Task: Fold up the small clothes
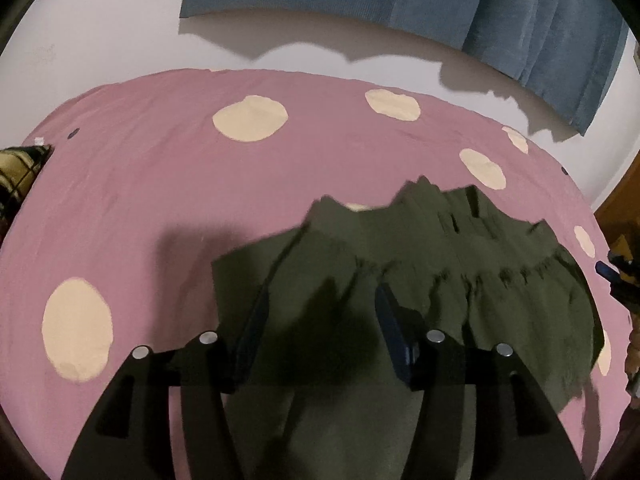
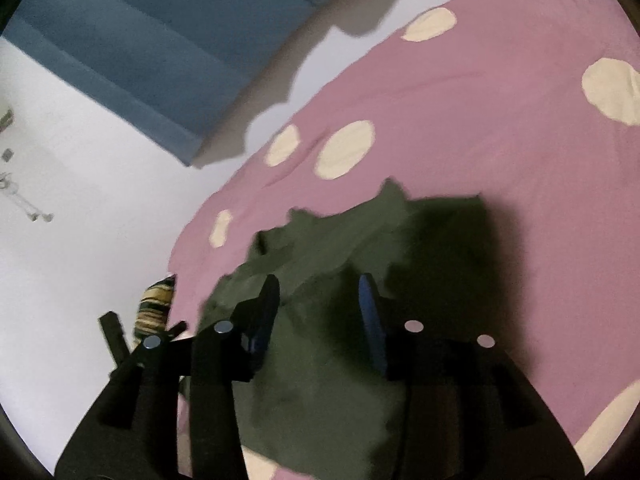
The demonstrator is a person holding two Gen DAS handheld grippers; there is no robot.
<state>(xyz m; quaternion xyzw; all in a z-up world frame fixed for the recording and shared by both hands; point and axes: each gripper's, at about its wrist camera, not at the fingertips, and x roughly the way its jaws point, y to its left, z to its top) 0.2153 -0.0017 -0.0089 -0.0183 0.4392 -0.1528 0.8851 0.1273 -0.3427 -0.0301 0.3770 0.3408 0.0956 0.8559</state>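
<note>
Olive-green garment [image 1: 440,280], a small gathered piece with an elastic-looking ruched band (shorts or a little skirt, I cannot tell which), lies on the pink bedspread [image 1: 160,200] with cream dots, toward the near edge and beneath both tools. In the left wrist view one side of it appears turned over on itself, with a straight flat edge at the left and a bunched, jagged ridge along the far side; that reads as a first fold begun but not tidy. The left gripper [image 1: 322,300] hangs above the cloth with its fingers spread wide and nothing between them. The right gripper [image 2: 320,304] is likewise parted wide over the garment's rumpled middle, gripping nothing, its shadow dark on the fabric. My judgement is that the task is at an early to middle stage: the piece is laid out and partly doubled, yet the far edge is crumpled, and smoothing plus at least one more fold remain. A blue curtain [image 1: 440,0] hangs on the white wall behind the bed, and a plaid cloth [image 1: 20,172] sits at the left edge
</note>
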